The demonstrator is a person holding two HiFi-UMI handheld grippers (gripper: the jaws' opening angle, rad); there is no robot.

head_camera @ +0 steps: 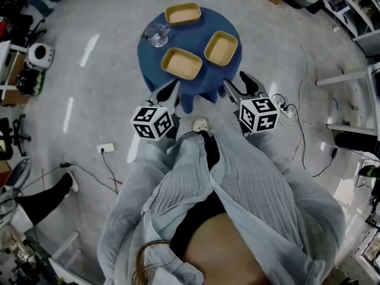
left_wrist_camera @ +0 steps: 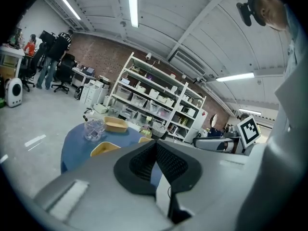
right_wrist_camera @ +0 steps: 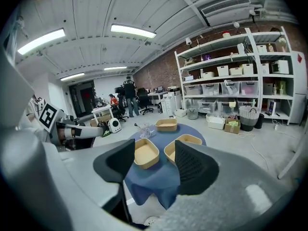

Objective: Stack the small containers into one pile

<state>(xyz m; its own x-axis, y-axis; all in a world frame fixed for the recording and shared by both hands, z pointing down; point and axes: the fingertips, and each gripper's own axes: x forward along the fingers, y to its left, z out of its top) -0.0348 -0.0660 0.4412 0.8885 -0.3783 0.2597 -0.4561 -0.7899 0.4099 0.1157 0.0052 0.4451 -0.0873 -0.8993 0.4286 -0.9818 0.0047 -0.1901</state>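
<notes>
With left tool (left_wrist_camera: 155,146) together, right tool (right_wrist_camera: 155,150) apart and empty, could tip the glass (head_camera: 157,34) while reaching for the box (head_camera: 183,13) beside it.

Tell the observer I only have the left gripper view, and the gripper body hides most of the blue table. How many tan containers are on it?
Observer: Three, all lying separately: the far container, the right container and the near container.
Operator: Is the right gripper holding one?
Observer: No. The right gripper has its jaws apart with nothing between them.
Operator: Which container is closest to my left gripper?
Observer: The near container. In the head view the left gripper is at the near edge of the blue table, just short of that container and not touching it.
</notes>
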